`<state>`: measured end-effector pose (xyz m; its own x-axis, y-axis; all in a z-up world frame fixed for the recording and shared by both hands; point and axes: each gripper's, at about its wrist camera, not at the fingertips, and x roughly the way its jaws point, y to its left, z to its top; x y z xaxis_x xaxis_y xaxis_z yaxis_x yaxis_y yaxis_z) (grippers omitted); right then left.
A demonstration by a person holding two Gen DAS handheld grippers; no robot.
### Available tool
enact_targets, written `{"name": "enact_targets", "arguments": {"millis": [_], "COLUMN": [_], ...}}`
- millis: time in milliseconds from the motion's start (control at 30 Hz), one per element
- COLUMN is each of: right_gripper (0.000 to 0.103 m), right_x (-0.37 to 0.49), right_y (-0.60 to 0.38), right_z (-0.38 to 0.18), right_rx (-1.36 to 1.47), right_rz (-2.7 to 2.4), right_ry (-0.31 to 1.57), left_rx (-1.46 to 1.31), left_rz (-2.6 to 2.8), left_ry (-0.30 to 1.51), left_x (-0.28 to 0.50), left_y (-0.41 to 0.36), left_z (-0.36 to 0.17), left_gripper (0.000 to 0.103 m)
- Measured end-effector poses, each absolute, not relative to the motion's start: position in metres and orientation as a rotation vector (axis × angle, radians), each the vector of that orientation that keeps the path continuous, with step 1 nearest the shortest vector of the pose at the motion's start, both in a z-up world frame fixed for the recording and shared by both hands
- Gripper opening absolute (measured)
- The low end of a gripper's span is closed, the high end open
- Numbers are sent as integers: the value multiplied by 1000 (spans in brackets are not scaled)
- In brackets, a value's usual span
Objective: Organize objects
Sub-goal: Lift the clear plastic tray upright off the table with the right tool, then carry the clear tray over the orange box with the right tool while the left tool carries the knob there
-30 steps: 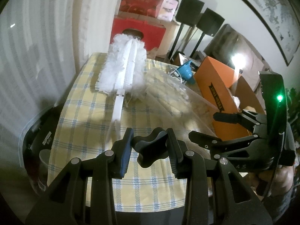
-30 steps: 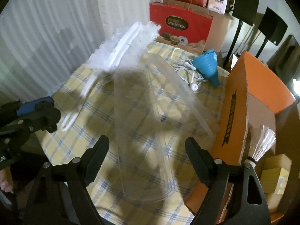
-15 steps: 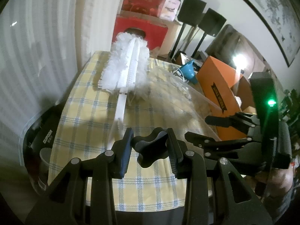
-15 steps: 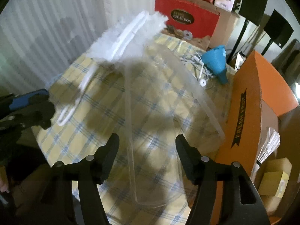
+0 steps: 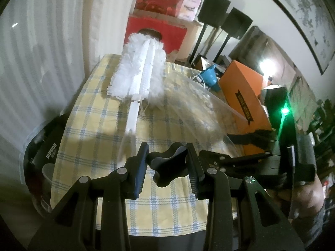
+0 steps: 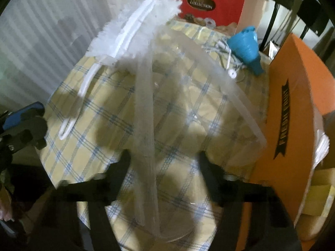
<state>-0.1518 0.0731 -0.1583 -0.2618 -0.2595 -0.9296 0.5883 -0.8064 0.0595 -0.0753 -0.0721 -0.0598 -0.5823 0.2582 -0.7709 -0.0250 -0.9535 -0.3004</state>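
Note:
My left gripper (image 5: 167,164) is shut on a black knob-shaped piece (image 5: 167,173), low over the near edge of the yellow checked table (image 5: 94,125). A clear plastic container (image 6: 188,96) is tilted up off the cloth, and my right gripper (image 6: 163,167) is shut on its near end. The right gripper's fingers look blurred through the plastic. In the left wrist view the right gripper (image 5: 240,146) sits at the container (image 5: 194,104) rim. A white fluffy duster (image 5: 142,73) lies at the far left, its handle pointing toward me.
A blue funnel (image 6: 245,41) and white earphone cable (image 6: 226,62) lie at the far right of the table. An orange cardboard box (image 6: 293,104) stands along the right edge. A black appliance (image 5: 46,152) sits below the left edge. A red gift bag (image 6: 207,4) stands behind.
The right gripper's fingers have narrowed around the clear container, and its near end has risen and tilted off the cloth. The left gripper still holds the black piece and has barely moved.

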Motion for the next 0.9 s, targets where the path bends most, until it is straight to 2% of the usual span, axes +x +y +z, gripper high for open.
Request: {"name": "enact_targets", "arguments": {"millis": [400, 900], "right_gripper": [60, 60], "right_x": [-134, -132], "right_y": [82, 144], "right_z": [-123, -54], "right_rx": [1357, 1254], "right_rz": [-2126, -2273], "right_ry": [346, 171], "left_rx": [-1328, -1206], "left_rz": [2622, 2550], "left_ry": [-380, -282], "left_x": [-75, -89], "left_y": [-65, -8], "left_z": [-54, -8], "left_gripper": [33, 33]}}
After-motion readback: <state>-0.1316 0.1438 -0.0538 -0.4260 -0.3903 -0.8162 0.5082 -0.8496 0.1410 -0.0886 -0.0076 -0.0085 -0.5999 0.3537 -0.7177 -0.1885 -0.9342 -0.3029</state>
